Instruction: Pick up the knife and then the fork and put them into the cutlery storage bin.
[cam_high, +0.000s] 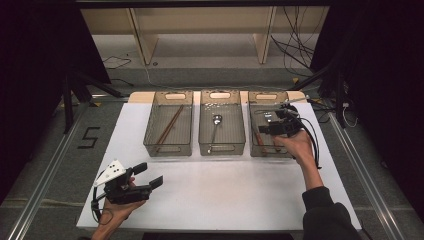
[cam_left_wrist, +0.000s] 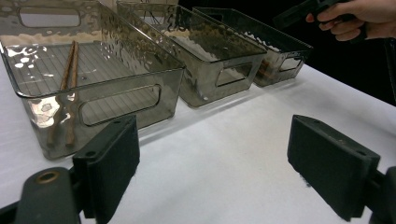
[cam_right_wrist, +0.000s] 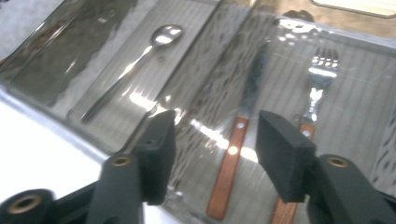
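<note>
Three smoky clear bins stand in a row at the back of the white table (cam_high: 225, 190). The left bin (cam_high: 150, 145) holds wooden chopsticks (cam_high: 169, 126) (cam_left_wrist: 70, 79). A metal spoon (cam_high: 215, 125) (cam_right_wrist: 135, 60) lies in the middle bin (cam_high: 222, 148). In the right bin (cam_high: 251, 136) lie a knife (cam_right_wrist: 231, 163) and a fork (cam_right_wrist: 317, 88), both with wooden handles. My right gripper (cam_high: 265, 124) (cam_right_wrist: 215, 149) hovers over the right bin above the knife, jaws open and holding nothing. My left gripper (cam_high: 151, 175) (cam_left_wrist: 215, 168) rests near the table's front left, open and holding nothing.
Bare white table lies between the bins and the front edge. Black stands and cables (cam_high: 300, 45) sit on the floor behind and beside the table. A wooden shelf frame (cam_high: 200, 30) stands at the back.
</note>
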